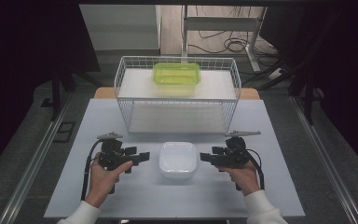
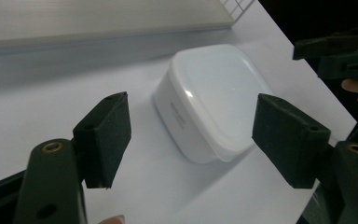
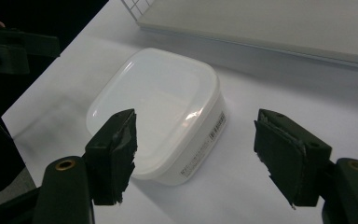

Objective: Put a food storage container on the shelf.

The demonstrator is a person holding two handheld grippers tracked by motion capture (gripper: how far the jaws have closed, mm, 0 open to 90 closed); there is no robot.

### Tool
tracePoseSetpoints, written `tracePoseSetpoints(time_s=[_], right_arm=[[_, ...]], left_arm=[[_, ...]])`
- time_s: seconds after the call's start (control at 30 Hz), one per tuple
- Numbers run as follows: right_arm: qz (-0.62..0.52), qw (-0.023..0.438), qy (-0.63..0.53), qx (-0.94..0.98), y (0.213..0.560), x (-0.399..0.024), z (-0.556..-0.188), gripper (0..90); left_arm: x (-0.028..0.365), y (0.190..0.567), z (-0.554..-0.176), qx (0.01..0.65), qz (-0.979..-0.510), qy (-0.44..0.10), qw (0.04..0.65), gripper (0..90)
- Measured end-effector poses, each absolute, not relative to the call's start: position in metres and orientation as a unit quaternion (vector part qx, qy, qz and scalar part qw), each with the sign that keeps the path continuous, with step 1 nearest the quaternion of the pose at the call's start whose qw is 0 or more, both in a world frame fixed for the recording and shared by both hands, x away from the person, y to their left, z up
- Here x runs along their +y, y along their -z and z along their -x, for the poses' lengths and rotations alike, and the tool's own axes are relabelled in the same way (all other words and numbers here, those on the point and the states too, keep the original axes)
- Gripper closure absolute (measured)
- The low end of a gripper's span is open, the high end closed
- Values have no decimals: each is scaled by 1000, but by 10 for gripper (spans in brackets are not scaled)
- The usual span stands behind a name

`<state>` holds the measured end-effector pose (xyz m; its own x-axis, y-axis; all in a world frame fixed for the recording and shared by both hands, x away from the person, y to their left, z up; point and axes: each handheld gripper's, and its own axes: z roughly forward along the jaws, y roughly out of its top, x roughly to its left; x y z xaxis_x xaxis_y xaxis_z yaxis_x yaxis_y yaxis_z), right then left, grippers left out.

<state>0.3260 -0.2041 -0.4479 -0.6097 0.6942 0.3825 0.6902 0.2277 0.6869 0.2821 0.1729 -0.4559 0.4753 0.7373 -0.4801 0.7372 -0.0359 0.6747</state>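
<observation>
Item 1. Left gripper (image 1: 142, 157): held in the person's left hand (image 1: 103, 179), low over the table, pointing inward to the right. Jaws stand wide apart with nothing between the pads; released.

Item 2. Right gripper (image 1: 204, 157): held in the right hand (image 1: 245, 176), pointing inward to the left, mirror to the first. Jaws likewise spread and empty, pads clear of everything.

Item 3. White lidded container (image 1: 178, 159): squarish, rounded corners, lid on, resting flat on the table between the two grippers. In the left gripper view it lies ahead and slightly right of the jaw line (image 2: 212, 100); in the right gripper view, ahead and slightly left (image 3: 161, 109). No marked long axis; a label strip runs along one side wall. Both grippers sit near it, apart from it, about equally close. Judgement: either can close in on its side with a short level move.

Item 4. Table (image 1: 98, 196): pale top, bare around the container.

Item 5. White wire basket rack (image 1: 121, 74): at the far edge of the table, well apart from the grippers.

Item 6. Green translucent container (image 1: 176, 73): lidded, on the rack's upper shelf.
</observation>
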Motion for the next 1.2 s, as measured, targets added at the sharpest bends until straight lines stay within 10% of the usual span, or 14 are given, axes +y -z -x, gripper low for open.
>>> tracePoseSetpoints(time_s=[1.2], right_arm=[[-484,-77,-423,762,482,-182,-345,458]], left_arm=[[149,499,-330,540,-698,162,442,448]])
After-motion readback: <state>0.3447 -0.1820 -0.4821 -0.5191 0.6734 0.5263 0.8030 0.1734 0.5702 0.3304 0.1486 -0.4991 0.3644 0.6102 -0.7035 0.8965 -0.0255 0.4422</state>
